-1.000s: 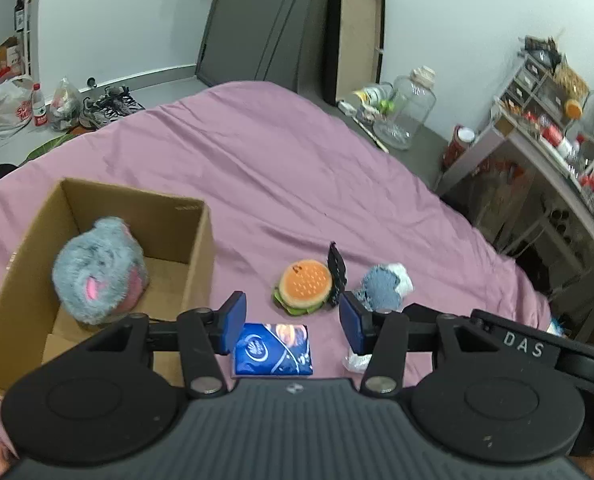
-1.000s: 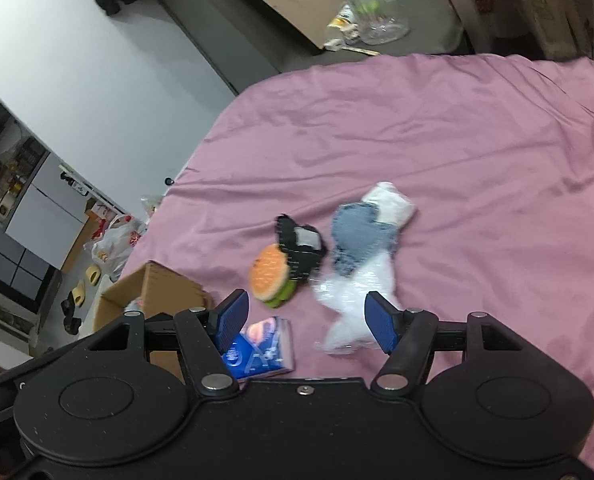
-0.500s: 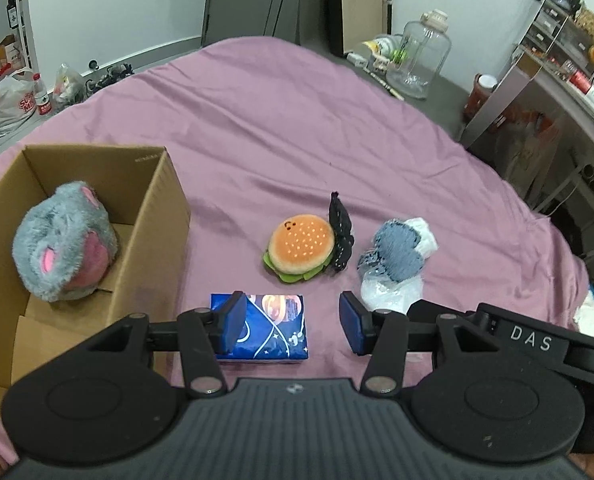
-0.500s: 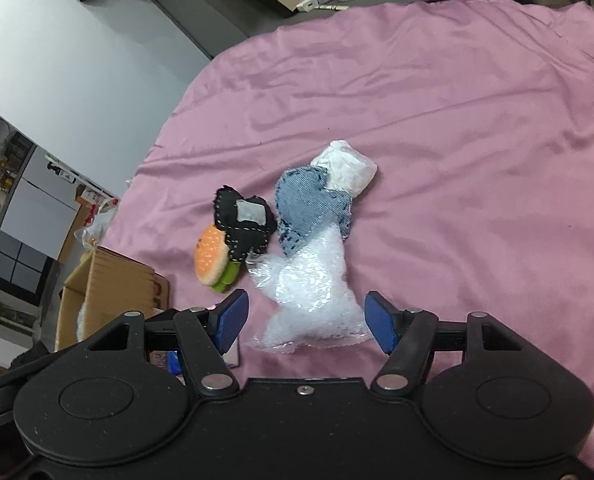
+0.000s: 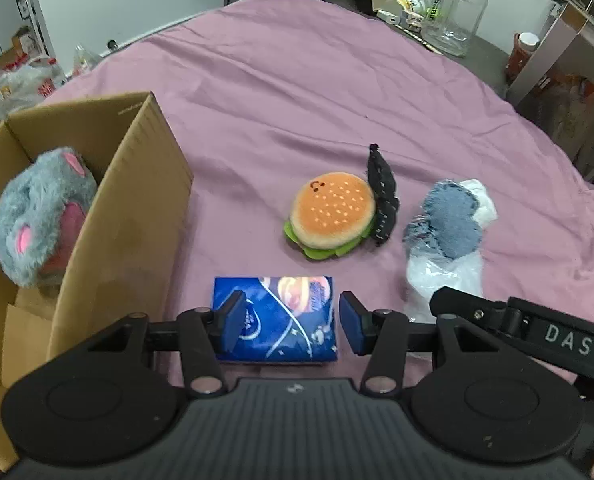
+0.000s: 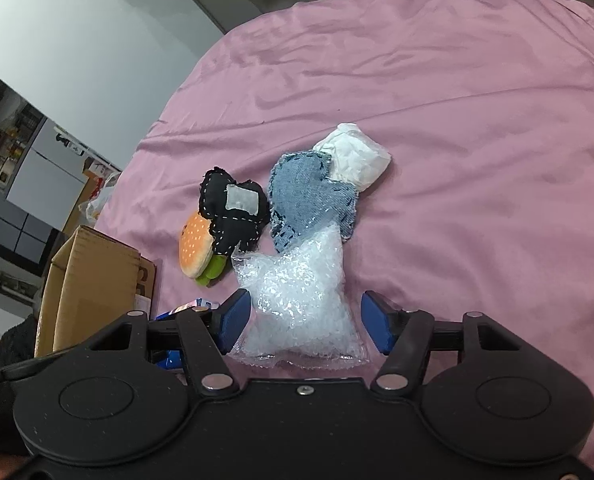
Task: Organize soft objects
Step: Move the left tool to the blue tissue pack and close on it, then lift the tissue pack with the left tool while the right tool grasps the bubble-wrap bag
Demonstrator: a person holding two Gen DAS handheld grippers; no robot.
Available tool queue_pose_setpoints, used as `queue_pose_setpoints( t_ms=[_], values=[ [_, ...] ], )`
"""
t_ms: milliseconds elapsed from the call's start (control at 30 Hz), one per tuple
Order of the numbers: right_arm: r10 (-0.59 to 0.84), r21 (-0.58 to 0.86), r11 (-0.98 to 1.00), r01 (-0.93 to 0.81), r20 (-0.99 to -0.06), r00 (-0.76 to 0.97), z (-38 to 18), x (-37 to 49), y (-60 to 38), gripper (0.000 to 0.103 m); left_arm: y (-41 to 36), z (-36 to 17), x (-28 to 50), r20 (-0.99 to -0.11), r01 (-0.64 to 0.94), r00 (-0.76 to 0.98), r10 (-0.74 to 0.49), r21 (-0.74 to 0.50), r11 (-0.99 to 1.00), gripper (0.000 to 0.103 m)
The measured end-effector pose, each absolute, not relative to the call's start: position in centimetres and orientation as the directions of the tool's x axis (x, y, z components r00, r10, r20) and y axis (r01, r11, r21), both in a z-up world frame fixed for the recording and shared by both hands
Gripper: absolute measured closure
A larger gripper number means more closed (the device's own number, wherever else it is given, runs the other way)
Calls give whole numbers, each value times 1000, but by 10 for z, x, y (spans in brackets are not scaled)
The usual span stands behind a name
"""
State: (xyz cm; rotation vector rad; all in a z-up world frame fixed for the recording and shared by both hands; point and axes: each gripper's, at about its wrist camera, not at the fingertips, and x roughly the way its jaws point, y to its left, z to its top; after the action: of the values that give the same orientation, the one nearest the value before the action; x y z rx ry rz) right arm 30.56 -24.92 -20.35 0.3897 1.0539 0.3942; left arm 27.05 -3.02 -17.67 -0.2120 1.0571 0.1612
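My left gripper (image 5: 293,326) is open, its jaws on either side of a blue tissue pack (image 5: 275,318) lying on the pink sheet. My right gripper (image 6: 305,322) is open around a clear bubble-wrap bag (image 6: 301,288). Beyond them lie a burger plush (image 5: 331,214), a black stitched heart (image 6: 233,210), a denim heart (image 6: 311,198) and a white wad (image 6: 355,158). A cardboard box (image 5: 129,208) at the left holds a grey furry plush (image 5: 37,216).
The pink sheet (image 6: 477,120) covers the whole surface. A large clear jar (image 5: 455,10) and shelving (image 5: 561,56) stand past the far right edge. Bags (image 5: 21,84) lie on the floor at the left.
Both grippers have moved forward and down. The tissue pack now sits between the left jaws and the bubble-wrap bag between the right jaws. Both stay open.
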Motion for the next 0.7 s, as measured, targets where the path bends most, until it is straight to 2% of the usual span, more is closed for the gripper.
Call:
queue_pose_setpoints(
  t_ms=[100,167,233,267,433,700],
  values=[
    [489,483,865,-133,-755,438,-203,306,-249,51,-32,-179,273,-875,-229,481,53,-68,971,52],
    [493,488,863,-133,-753,435,-203,306,-250,52,-35,-180,273,-876,-225,477,68,-46,973,47],
    [493,486,863,-138,-753,436,-203,305,-249,55,-37,-182,273,-880,-231,465,96,-16,973,36],
    [494,484,863,-142,-752,437,-203,305,-249,56,-38,-183,273,-885,-229,453,105,-2,973,35],
    [476,469,872,-137,-751,458,-201,300,-251,68,-44,-189,272,-886,-202,447,125,37,979,33],
    [409,427,900,-92,-752,517,-187,289,-257,71,-33,-189,268,-890,-209,449,83,-14,978,33]
  ],
)
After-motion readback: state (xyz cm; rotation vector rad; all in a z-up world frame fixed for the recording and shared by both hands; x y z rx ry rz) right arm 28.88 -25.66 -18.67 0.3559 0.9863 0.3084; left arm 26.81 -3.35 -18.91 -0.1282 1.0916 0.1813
